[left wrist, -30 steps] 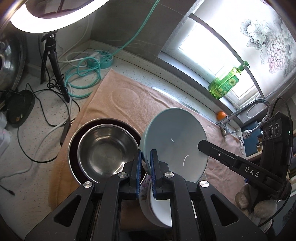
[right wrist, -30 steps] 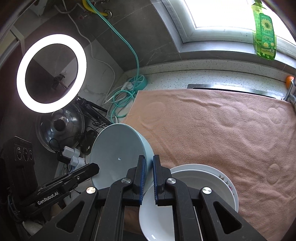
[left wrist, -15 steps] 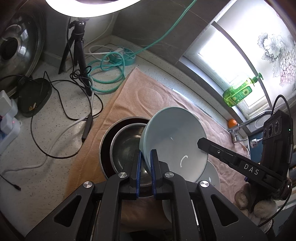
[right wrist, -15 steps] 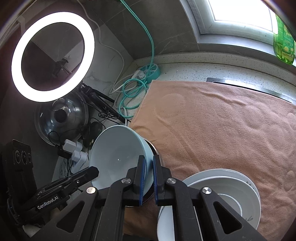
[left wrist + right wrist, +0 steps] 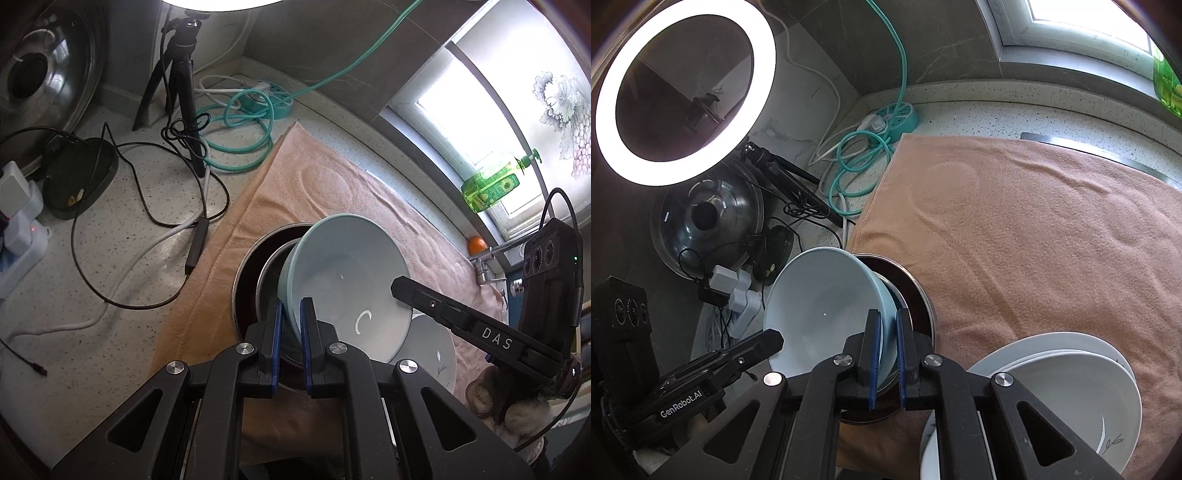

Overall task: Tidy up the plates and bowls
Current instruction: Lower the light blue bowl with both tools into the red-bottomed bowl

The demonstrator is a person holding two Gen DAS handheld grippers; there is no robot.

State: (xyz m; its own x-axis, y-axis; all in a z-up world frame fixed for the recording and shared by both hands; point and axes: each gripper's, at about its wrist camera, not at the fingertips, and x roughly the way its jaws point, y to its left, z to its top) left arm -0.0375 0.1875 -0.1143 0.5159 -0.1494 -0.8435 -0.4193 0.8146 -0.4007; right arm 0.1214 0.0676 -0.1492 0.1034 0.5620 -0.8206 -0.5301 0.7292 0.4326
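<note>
Closest to each lens, both tools are clamped on opposite sides of the same pale blue bowl [image 5: 349, 284]. The left gripper [image 5: 290, 325] has its blue pads nearly together with only the thin bowl wall between them, pinching the rim on the bowl's left side. The right gripper [image 5: 888, 339] does the same on the other side, its jaws drawn in tight on the rim. So the bowl is carried between the two hands, tilted, with its open face turned up toward the person.

Just beyond the jaws and below the bowl sit the nested steel bowls [image 5: 258, 280], a smaller one inside a larger dark-rimmed one, on the pink towel [image 5: 1034, 229]. The blue bowl's lower edge hangs over the mouth of the inner steel bowl; whether it touches yet is hard to tell. That is the relation the coming move likely turns on: the nest lies straight ahead and down from both grippers, so neither hand is clearly nearer, and the bowl would need levelling so its base drops into the opening.

To the right, on the towel, rests a stack of white plates [image 5: 1071, 387], apart from the steel bowls. Farther off lie a teal cable [image 5: 236, 147] and the ring light [image 5: 683, 92]
</note>
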